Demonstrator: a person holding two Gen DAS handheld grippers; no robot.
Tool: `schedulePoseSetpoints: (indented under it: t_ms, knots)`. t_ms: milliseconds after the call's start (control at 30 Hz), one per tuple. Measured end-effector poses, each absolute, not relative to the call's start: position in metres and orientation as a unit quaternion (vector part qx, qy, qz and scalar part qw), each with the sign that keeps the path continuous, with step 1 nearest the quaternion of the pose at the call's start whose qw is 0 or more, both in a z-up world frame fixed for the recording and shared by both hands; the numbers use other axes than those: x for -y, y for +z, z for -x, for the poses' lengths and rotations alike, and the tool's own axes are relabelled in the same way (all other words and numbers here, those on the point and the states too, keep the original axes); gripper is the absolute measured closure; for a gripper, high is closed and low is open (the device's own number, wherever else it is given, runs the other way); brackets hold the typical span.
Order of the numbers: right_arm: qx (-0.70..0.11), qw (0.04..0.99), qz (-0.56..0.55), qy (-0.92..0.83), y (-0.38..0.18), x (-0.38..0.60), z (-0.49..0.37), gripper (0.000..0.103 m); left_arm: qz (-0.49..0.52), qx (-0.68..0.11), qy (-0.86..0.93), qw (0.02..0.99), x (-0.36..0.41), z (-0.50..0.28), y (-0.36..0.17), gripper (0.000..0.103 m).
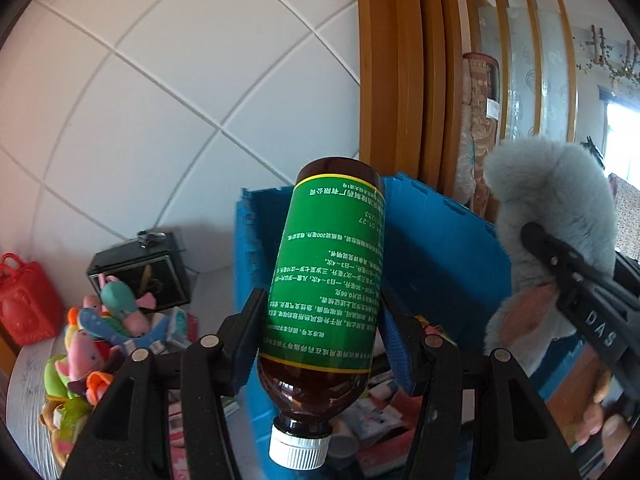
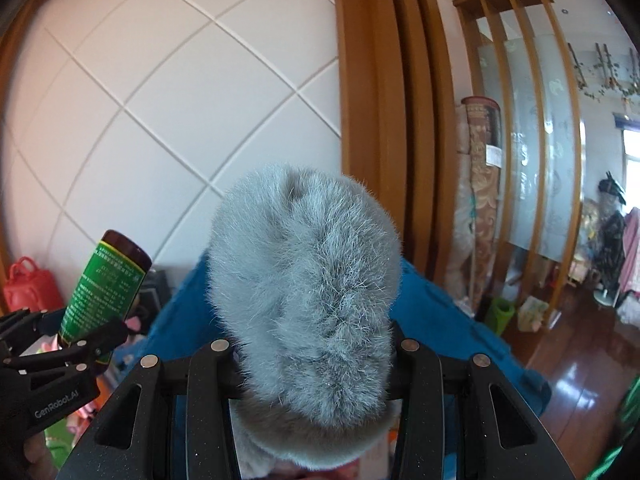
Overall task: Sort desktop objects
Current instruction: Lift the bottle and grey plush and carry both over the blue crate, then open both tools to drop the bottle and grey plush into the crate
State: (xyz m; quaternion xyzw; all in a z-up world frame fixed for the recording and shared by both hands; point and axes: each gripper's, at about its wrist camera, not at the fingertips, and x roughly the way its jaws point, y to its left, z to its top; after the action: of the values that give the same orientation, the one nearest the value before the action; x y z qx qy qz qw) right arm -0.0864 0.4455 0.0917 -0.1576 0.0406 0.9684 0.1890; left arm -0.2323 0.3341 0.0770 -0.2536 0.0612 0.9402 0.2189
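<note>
Gripping brown bottle point(image 1: 324, 280) between left claw point(image 1: 320, 320), cap down

The bottle point(image 1: 324, 280) looks like glossy brown plastic with a smooth green paper label and a ridged white plastic cap point(image 1: 300, 446). The grey toy point(image 2: 304, 280) is long, soft fur. The crate point(image 1: 444, 248) is matt blue plastic, the floor point(image 2: 592, 368) glossy polished wood.

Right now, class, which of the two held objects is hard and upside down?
The brown medicine bottle in the left claw: white cap down, unlike the grey furry toy.
</note>
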Motion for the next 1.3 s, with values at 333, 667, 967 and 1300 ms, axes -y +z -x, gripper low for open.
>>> schedulePoseSetpoints:
  t_ms: [333, 667, 967, 1300]
  knots:
    - [-0.072, 0.19, 0.266, 0.942, 0.061, -0.507, 0.16, 0.062, 0.357, -0.083, 0.908, 0.205, -0.416, 0.314, 0.06, 0.049]
    - [-0.089, 0.211, 0.305, 0.924, 0.061, -0.548, 0.219, 0.061, 0.417, -0.114, 0.885, 0.172, -0.442, 0.36, 0.025, 0.049]
    - [-0.06, 0.223, 0.329, 0.916, 0.025, -0.546, 0.25, 0.061, 0.417, -0.109, 0.886, 0.173, -0.436, 0.367, 0.02, 0.038]
    - [-0.078, 0.219, 0.324, 0.917, 0.026, -0.56, 0.252, 0.031, 0.424, -0.128, 0.881, 0.169, -0.439, 0.371, 0.014, 0.037]
